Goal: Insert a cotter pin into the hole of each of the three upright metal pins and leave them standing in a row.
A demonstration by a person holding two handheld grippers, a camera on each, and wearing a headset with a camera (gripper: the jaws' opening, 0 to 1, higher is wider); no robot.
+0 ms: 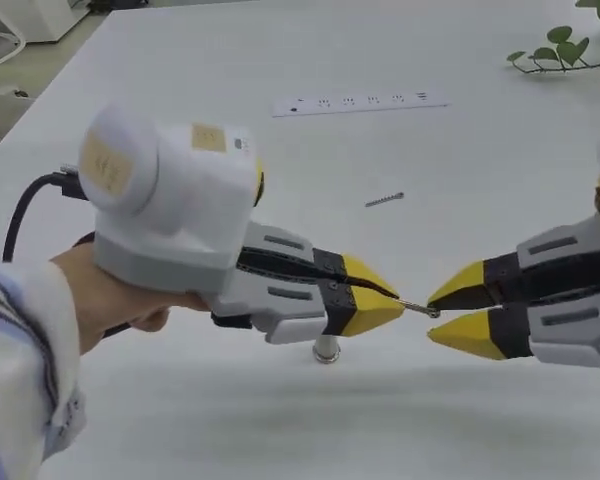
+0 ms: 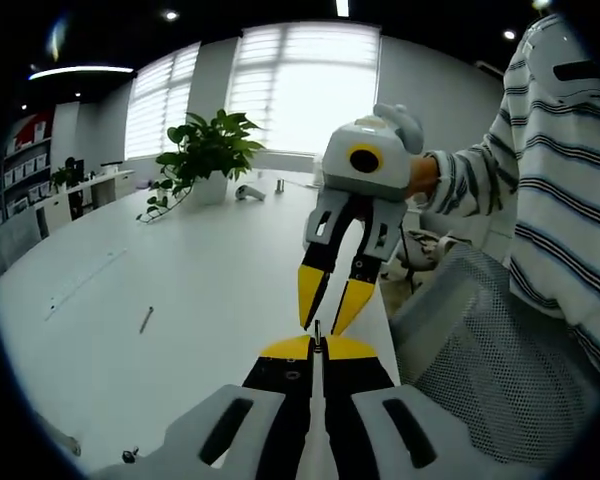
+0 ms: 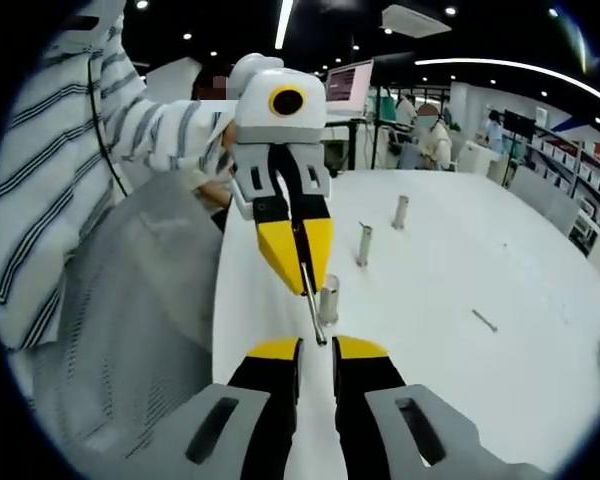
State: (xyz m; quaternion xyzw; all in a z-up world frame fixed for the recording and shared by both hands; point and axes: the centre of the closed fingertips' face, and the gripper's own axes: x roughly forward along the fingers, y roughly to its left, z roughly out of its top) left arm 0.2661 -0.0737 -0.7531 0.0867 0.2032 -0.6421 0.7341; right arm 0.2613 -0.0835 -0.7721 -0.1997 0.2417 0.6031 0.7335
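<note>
Right now my left hand-held gripper is clamped on a cotter pin. Its long axis runs level out of the jaws toward my right hand-held gripper, whose jaws stand apart with the pin's free end just between their tips. The nearest of the 3 upright metal pins stands on the desk just under the left jaws, so my left is nearer.

Overhead head view, opposed gripper views share pin

Left claw pinches cotter pin facing parted right claw.
</note>
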